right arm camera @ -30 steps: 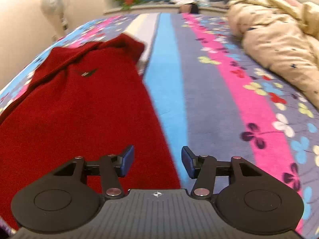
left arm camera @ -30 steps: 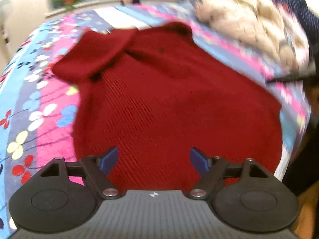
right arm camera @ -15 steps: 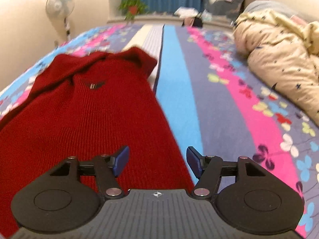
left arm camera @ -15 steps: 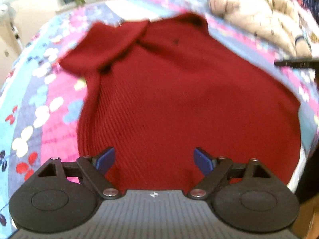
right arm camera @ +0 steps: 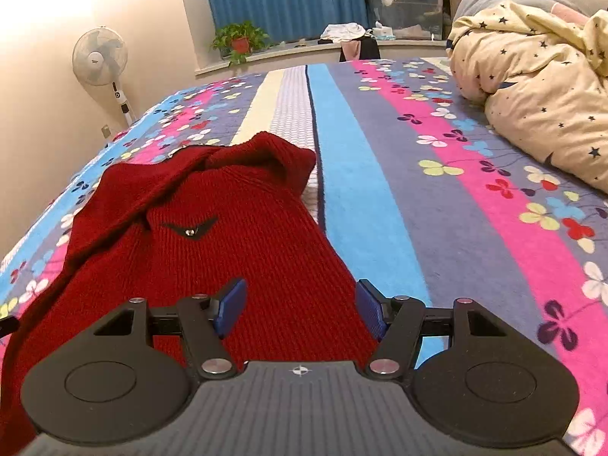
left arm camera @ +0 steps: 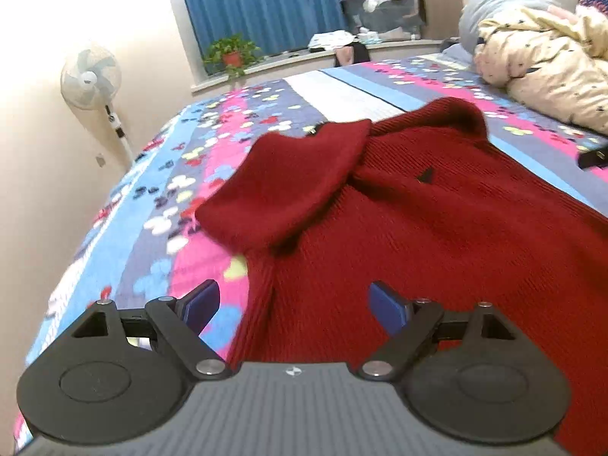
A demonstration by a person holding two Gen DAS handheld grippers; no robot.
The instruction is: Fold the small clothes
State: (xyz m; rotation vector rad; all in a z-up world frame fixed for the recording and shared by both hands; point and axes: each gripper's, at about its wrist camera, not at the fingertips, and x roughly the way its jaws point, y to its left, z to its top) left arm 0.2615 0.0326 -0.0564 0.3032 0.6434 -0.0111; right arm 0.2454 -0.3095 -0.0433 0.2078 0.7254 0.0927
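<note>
With one sleeve already laid across its chest, the red sweater [left arm camera: 437,235] lies flat on the striped bed [right arm camera: 380,197], both the left tool [left arm camera: 292,304] and right tool [right arm camera: 300,306] wide and empty above its near hem, so the next move probably calls for pinching that hem.

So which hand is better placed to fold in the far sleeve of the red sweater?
Probably left. The left tongs stand open on the side of the dark red knitted sweater where its sleeve lies; the right tongs sit at the opposite edge.
</note>
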